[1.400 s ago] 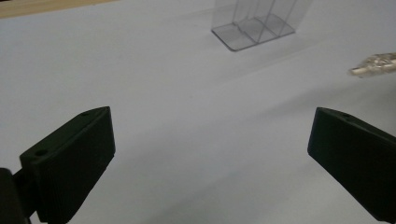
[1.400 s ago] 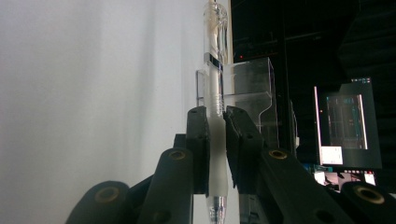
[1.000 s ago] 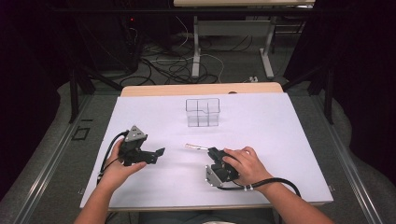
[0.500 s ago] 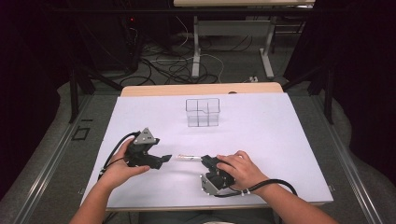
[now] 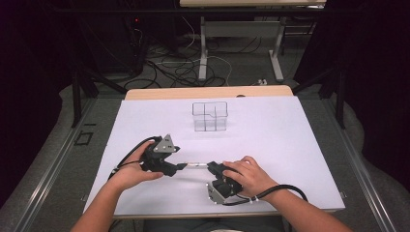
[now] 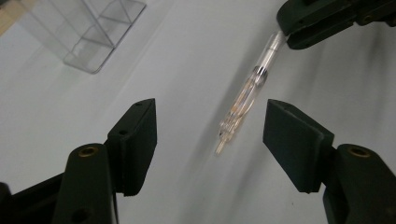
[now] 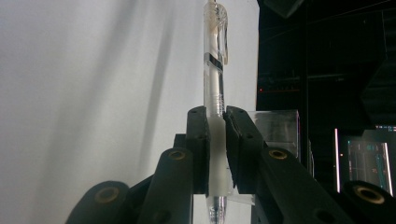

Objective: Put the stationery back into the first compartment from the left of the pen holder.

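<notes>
Right gripper [image 7: 215, 135] clamps the clear pen [image 7: 215, 70]. Left gripper [image 6: 210, 140], jaws just closing, stands open around the pen's free end, not touching. Centre it before squeezing, keep the pen level.

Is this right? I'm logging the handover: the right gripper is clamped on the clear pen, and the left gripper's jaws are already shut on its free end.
Not quite. The right gripper is clamped on the clear pen, but the left gripper is not shut on it. The left gripper view shows its jaws apart, the pen's free end between them and untouched; they have just been closing.
</notes>
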